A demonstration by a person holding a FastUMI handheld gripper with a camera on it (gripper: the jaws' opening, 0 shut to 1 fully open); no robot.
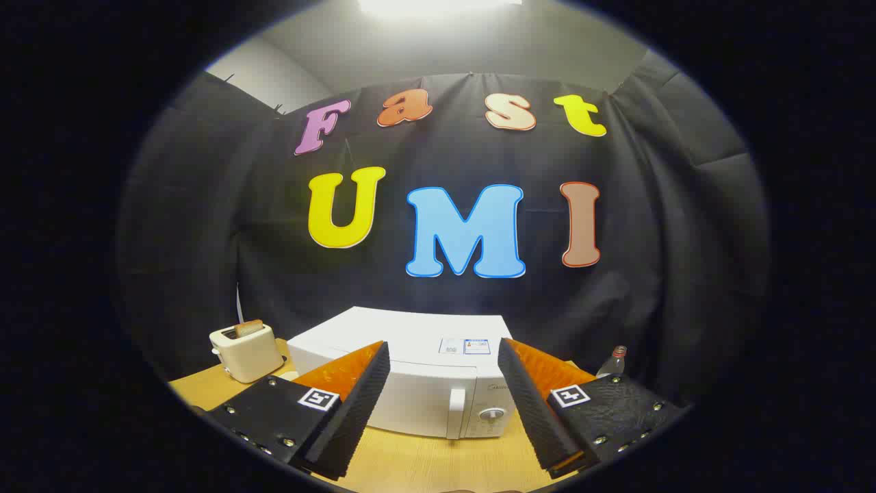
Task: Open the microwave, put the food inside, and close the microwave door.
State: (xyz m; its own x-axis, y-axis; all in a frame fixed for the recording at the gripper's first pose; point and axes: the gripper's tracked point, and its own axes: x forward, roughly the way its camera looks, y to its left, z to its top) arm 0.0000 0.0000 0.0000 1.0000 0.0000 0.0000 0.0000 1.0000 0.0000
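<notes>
Now my tongs (pixel 443 404) are spread wide and hold nothing, with both fingers (pixel 356 404) hanging above the wooden desk (pixel 424 465). Beyond them, seen between the two fingers, stands the white microwave (pixel 410 370), and its door is shut, with the vertical handle (pixel 456 409) and a round knob (pixel 492 414) facing me. To the left of the microwave stands a cream toaster (pixel 245 352) with a slice of bread (pixel 249 328) in its slot. Behind my right finger a small bottle (pixel 614 361) stands on the desk.
</notes>
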